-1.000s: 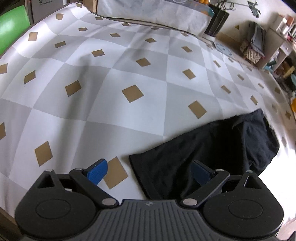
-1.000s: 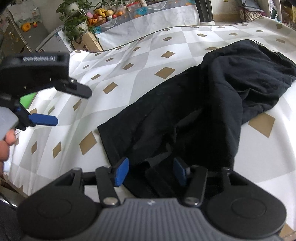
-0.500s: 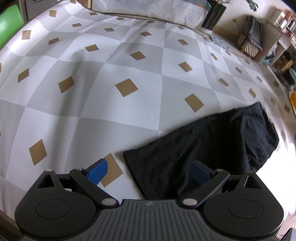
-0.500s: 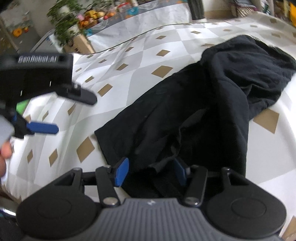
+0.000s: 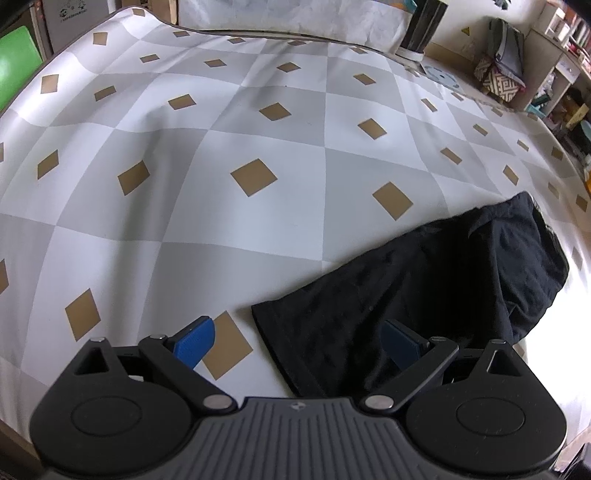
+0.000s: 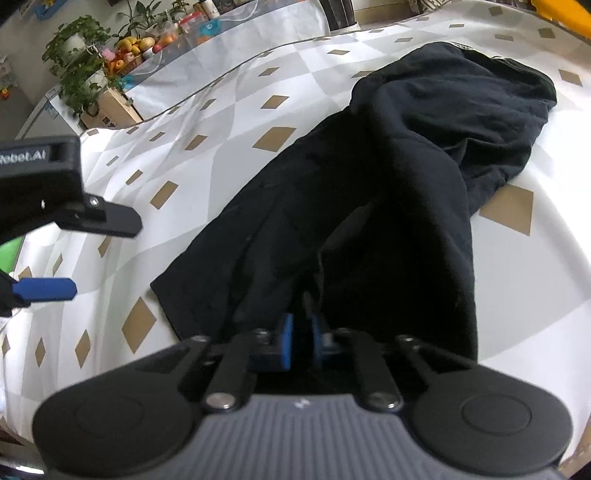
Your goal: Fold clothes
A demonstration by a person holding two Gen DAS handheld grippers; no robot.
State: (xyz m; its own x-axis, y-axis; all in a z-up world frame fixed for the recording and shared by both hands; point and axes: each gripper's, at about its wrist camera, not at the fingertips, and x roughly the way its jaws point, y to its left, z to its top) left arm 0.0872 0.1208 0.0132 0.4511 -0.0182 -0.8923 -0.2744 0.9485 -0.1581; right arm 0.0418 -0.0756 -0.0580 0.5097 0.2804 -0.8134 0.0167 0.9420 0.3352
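Observation:
A black garment point(image 5: 424, 295) lies crumpled on the grey-and-white checked cloth point(image 5: 221, 166) with tan diamonds. In the left wrist view my left gripper point(image 5: 297, 330) hangs open over the garment's near left corner, its left pad over bare cloth and its right pad over the black fabric. In the right wrist view the black garment point(image 6: 388, 184) stretches away to the upper right. My right gripper point(image 6: 300, 332) is shut on a raised fold at the garment's near edge, the blue pads pinching the fabric. One blue finger point(image 6: 44, 290) of the left gripper shows at the left edge.
The covered table ends at a curved far edge point(image 5: 295, 35). Beyond it stand a black bin point(image 5: 421, 26), a patterned basket point(image 5: 498, 81) and shelves point(image 5: 554, 66). Potted plants and fruit point(image 6: 122, 48) sit at the far left, by a cardboard box point(image 6: 110, 110).
My right gripper's jaws went from half open around the fold to shut on it. The left gripper stayed open and in place.

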